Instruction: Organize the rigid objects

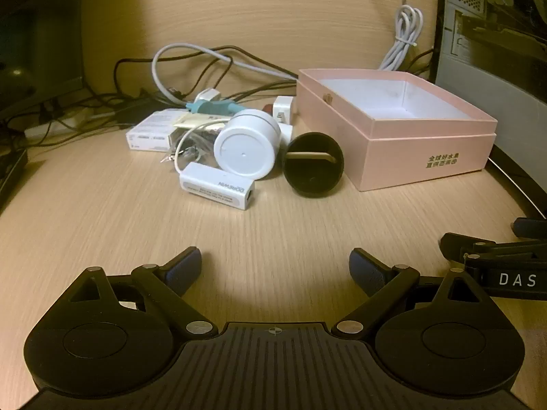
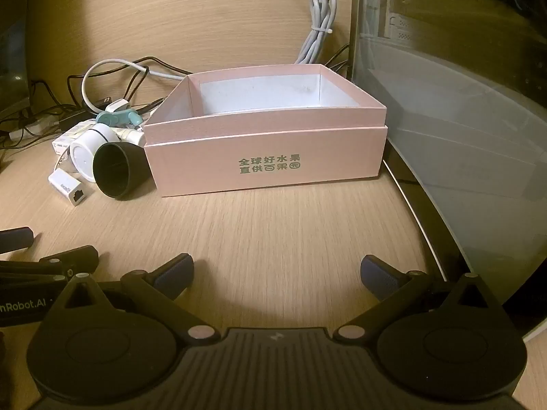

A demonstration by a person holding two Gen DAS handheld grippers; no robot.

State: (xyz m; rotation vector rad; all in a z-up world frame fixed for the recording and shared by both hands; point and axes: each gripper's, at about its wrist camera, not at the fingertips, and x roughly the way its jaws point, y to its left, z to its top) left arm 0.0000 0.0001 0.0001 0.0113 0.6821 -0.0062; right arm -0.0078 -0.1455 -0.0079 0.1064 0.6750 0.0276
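Note:
An open pink box with a bare white inside stands on the wooden desk. To its left lies a heap of small items: a black round cup on its side, a white cylinder, a white network adapter, a teal tool and a flat white packet. My left gripper is open over bare desk in front of the heap. My right gripper is open in front of the box. Nothing sits between either pair of fingers.
Black and white cables tangle behind the heap, and a bundled white cord hangs on the wooden back panel. A glass-sided computer case stands right of the box. The right gripper's finger shows at the left view's right edge.

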